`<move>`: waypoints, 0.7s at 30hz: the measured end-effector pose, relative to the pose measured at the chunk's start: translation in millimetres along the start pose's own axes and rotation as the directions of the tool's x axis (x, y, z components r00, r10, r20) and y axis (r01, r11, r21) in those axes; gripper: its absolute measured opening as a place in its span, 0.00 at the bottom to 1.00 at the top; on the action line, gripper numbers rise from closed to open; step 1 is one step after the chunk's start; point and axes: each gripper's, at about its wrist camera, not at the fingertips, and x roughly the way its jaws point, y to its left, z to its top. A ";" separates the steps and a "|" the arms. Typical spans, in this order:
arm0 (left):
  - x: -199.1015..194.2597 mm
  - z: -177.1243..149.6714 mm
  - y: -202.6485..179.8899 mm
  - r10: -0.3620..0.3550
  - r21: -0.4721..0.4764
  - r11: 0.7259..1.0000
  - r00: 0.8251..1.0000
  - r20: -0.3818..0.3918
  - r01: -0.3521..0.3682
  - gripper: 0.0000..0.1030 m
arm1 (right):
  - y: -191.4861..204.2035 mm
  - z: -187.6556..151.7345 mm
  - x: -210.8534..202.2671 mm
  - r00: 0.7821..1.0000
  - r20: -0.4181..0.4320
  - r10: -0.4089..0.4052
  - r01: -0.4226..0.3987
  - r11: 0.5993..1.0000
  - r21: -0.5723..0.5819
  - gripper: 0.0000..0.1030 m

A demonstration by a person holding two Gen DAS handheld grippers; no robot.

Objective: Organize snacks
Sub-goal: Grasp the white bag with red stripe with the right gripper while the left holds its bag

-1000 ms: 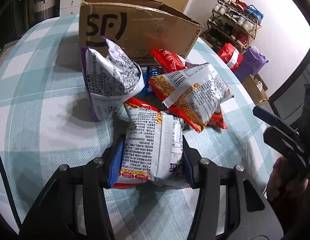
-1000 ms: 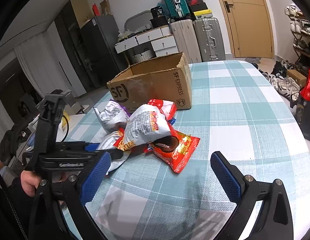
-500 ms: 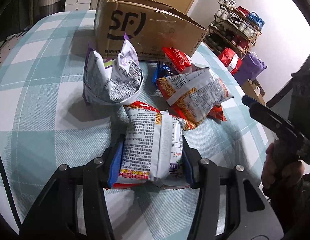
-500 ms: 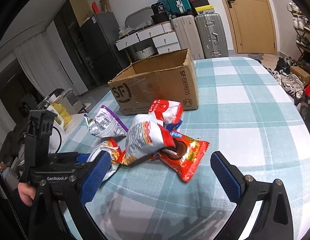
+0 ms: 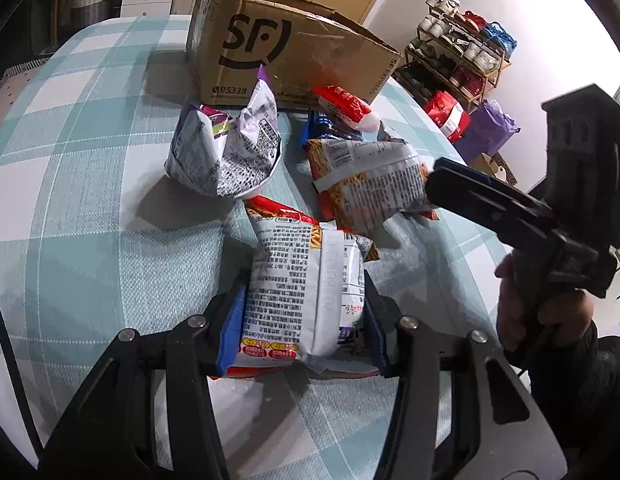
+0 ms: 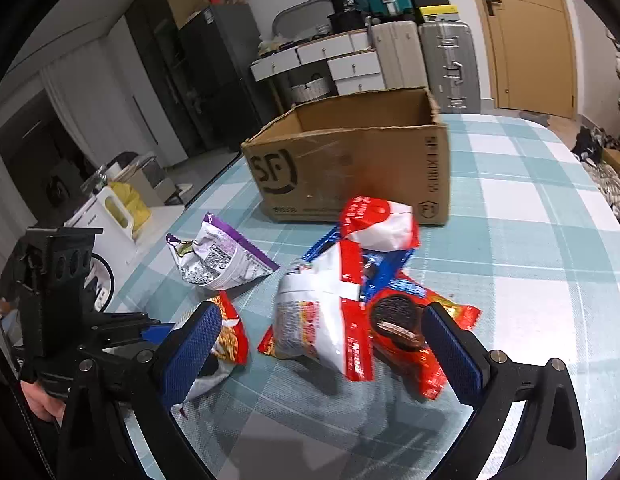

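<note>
Held packet: white-and-red printed foil noodle packet [image 5: 305, 300], clamped between the blue pads of the left gripper [image 5: 303, 326], low over the table at 6 o'clock of the pile.
Change: left view has pulled back and risen over the last second; packet now clear of the heap, so the carry looks begun.
Right gripper [image 6: 322, 350]: fingers wide, holding nothing, now straddling a white-and-red crinkled snack bag [image 6: 322, 320]; likely next pick.
Neighbour: red Oreo cookie wrapper [image 6: 410, 336], at 3 o'clock of that bag, touching it.
Destination: open brown cardboard SF box [image 5: 285, 52], at 12 o'clock beyond the pile.
Surface: teal-and-white checked tablecloth [image 5: 89, 208].
</note>
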 end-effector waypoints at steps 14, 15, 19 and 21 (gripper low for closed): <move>-10.3 -12.4 3.5 -0.019 -0.003 1.000 1.000 0.003 0.019 0.46 | 3.0 4.2 30.5 0.998 -0.056 0.003 -0.003 1.000 -0.005 0.99; -10.9 -11.9 3.7 -0.019 -0.004 1.000 1.000 0.005 0.019 0.46 | 3.7 4.0 33.3 0.998 -0.063 0.002 -0.003 1.000 -0.009 0.99; -15.4 -12.6 6.0 -0.019 -0.005 1.000 1.000 0.013 0.019 0.46 | 6.5 1.9 40.2 0.998 -0.069 -0.004 0.001 0.999 -0.032 0.98; -18.5 -13.8 8.3 -0.019 -0.014 1.000 1.000 0.021 0.019 0.46 | 6.4 1.9 41.4 0.998 -0.064 -0.004 0.002 0.999 -0.037 0.98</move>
